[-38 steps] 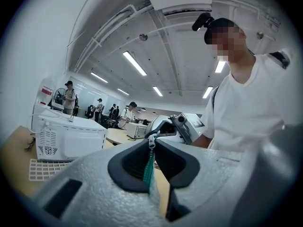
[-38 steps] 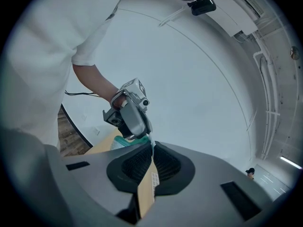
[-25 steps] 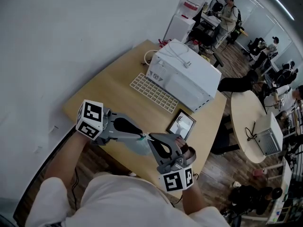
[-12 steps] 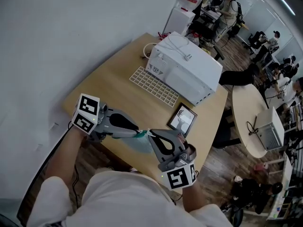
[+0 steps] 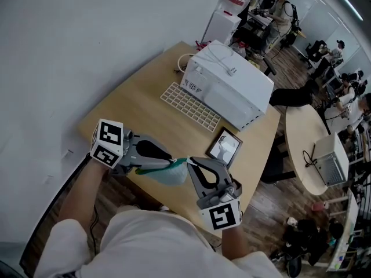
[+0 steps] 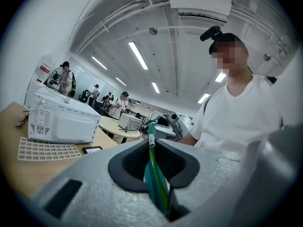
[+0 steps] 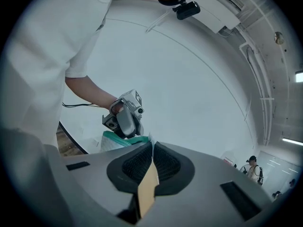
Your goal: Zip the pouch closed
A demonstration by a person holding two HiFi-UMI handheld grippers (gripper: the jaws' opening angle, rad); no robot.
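Observation:
A clear pouch (image 5: 170, 175) with a green zipper (image 6: 152, 171) hangs over the near edge of the wooden table (image 5: 145, 106), between my two grippers. My left gripper (image 5: 171, 164) is shut on the green zipper tape at the pouch's left end, and the tape runs straight between its pads. The silver slider (image 6: 150, 127) sits just past its tips. My right gripper (image 5: 187, 165) meets it from the right, shut on the small white zipper pull (image 7: 150, 138). In the right gripper view the pouch (image 7: 115, 141) shows below the left gripper (image 7: 124, 113).
A white microwave-like box (image 5: 229, 88), a white keyboard (image 5: 190, 108) and a small framed picture (image 5: 225, 146) lie further back on the table. A round table (image 5: 310, 152) and several people are in the room to the right. A white wall lies to the left.
My right gripper has rolled a little about its own axis while it stays shut at the zipper. The left gripper and the pouch have hardly moved.

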